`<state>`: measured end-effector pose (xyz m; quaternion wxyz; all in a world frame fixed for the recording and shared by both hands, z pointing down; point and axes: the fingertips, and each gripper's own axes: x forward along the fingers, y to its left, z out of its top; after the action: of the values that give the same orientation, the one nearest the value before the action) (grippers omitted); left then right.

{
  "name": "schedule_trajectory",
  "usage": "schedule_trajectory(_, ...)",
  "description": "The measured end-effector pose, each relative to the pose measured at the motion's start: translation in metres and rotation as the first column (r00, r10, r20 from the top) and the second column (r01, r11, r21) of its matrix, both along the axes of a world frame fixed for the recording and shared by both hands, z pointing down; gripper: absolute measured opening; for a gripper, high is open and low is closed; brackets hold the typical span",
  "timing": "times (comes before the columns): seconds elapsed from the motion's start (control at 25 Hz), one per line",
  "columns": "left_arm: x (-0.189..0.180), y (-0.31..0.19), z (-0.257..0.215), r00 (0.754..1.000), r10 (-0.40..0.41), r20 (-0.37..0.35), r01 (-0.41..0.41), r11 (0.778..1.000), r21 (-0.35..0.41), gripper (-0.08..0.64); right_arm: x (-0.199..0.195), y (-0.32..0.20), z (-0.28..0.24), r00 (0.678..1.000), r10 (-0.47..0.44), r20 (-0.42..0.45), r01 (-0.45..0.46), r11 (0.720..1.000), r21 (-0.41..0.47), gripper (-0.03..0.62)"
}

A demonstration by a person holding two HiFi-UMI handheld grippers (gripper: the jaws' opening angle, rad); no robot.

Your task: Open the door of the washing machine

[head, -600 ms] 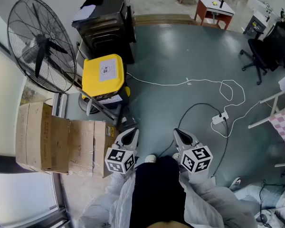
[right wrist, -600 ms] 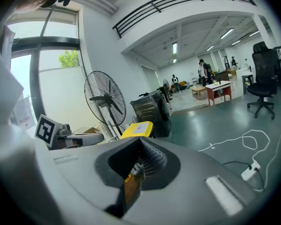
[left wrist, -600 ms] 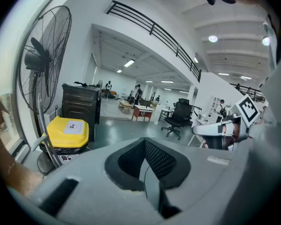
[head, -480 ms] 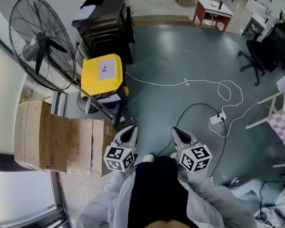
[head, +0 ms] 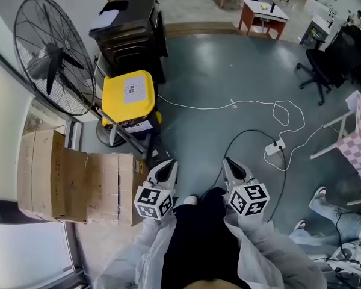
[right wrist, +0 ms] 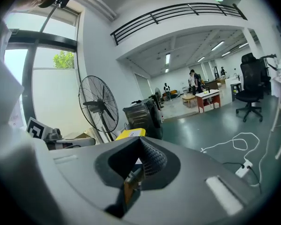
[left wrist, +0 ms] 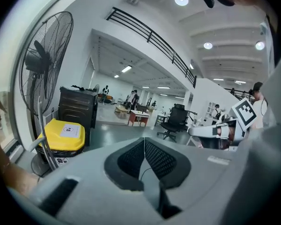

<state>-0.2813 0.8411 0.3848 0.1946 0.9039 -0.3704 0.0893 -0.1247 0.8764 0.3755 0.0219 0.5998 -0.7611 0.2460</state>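
Since no washing machine shows in any view, its door cannot be placed, and the task looks not yet begun. Left to do: find the machine, reach the door, pull it open.

- Left gripper [head: 168, 165]: jaws pressed together, nothing between them.
- Right gripper [head: 229, 162]: jaws likewise together, empty.
- Both are held low before the person's body, touching nothing.
- Beyond: yellow bin [head: 129, 96] beside a large fan [head: 51, 56]; cardboard boxes [head: 78, 185] at left; white cable [head: 259, 103] across the grey floor [head: 228, 65].
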Motion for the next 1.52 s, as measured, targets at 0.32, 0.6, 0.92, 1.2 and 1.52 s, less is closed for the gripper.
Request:
schedule_trajectory(0.32,-0.009,-0.004,0.015,0.999,0.020,-0.032,-0.022,0.998,-0.063,0.127,-0.023,0.006,0.019,0.999,-0.010,0.052,0.014,0.997,-0.072,0.012)
schedule_trajectory(0.6,0.021,-0.063,0.015,0.998,0.023,-0.050,-0.026,0.998,-0.052,0.216,0.004,-0.059,0.020,0.999,-0.016,0.050,0.018,0.998,-0.056,0.012)
schedule_trajectory(0.92,0.083,-0.172,0.016,1.000,0.019,-0.008,-0.019,0.999,-0.040,0.281,0.071,-0.171,0.018,0.999,-0.018,0.042,0.020,0.999,-0.038,0.012)
schedule_trajectory(1.2,0.125,-0.258,0.022,0.999,-0.035,-0.010,0.034,0.998,-0.047,0.281,0.121,-0.256,0.029,0.998,-0.046,0.030,0.048,0.998,-0.049,0.012)
schedule_trajectory(1.52,0.162,-0.303,0.037,0.998,-0.063,-0.006,0.063,0.996,-0.063,0.281,0.150,-0.314,0.046,0.995,-0.086,0.046,0.089,0.993,-0.071,0.012)
